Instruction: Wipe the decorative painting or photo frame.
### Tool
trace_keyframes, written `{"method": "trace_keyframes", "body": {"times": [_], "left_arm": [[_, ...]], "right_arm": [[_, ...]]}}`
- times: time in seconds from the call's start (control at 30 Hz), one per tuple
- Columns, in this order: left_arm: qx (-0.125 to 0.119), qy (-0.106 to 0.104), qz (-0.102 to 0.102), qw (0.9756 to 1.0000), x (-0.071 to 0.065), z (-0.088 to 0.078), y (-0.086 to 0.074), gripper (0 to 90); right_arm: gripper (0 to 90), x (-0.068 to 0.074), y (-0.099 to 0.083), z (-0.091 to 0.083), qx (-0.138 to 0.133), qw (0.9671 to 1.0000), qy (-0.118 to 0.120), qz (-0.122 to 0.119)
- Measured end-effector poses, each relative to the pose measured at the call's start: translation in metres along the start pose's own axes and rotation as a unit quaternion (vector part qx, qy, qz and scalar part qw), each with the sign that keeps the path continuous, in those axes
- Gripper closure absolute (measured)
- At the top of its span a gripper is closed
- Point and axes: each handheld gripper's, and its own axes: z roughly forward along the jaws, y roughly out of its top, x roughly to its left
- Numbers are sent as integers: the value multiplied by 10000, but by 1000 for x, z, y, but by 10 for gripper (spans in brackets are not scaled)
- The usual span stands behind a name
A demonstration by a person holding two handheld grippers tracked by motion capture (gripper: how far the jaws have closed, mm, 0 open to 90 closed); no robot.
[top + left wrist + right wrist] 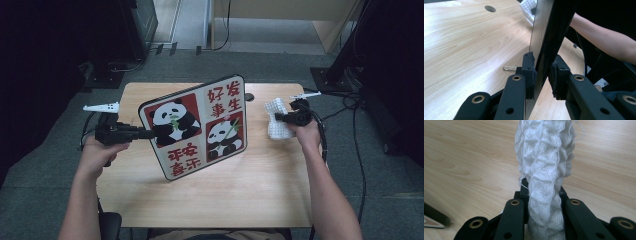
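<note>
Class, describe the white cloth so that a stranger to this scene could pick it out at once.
Start at the wooden table and find the big panda board standing tilted on it. Just beside the board, the right gripper pinches a white waffle-textured cloth, the one soft thing there.

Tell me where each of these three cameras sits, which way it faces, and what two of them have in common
High view: above the person's side, looking forward and down on the table; both forearms, left gripper and right gripper show.
Left gripper view: rides the left gripper, looking along its jaws clamped on the panda board; the other forearm shows beyond.
Right gripper view: rides the right gripper, looking along its jaws pinching the white cloth.
Shared: the high view and left gripper view both show board, cloth and table hole.
</note>
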Motion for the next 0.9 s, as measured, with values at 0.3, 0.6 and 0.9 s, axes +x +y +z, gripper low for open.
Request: {"method": "trace_keyframes", "body": {"times": [0.3,0.6,0.9], "left_arm": [[-17,18,0,10000,0,0,-1,760],[-7,72,7,10000,-1,0,0,761],[10,109,12,9999,-2,0,0,760]], "right_arm": [[758,-10,-10,28,349,9992,-176,90],[700,-19,-18,37,436,9982,-259,315],[555,-20,-17,35,265,9990,-143,320]]}}
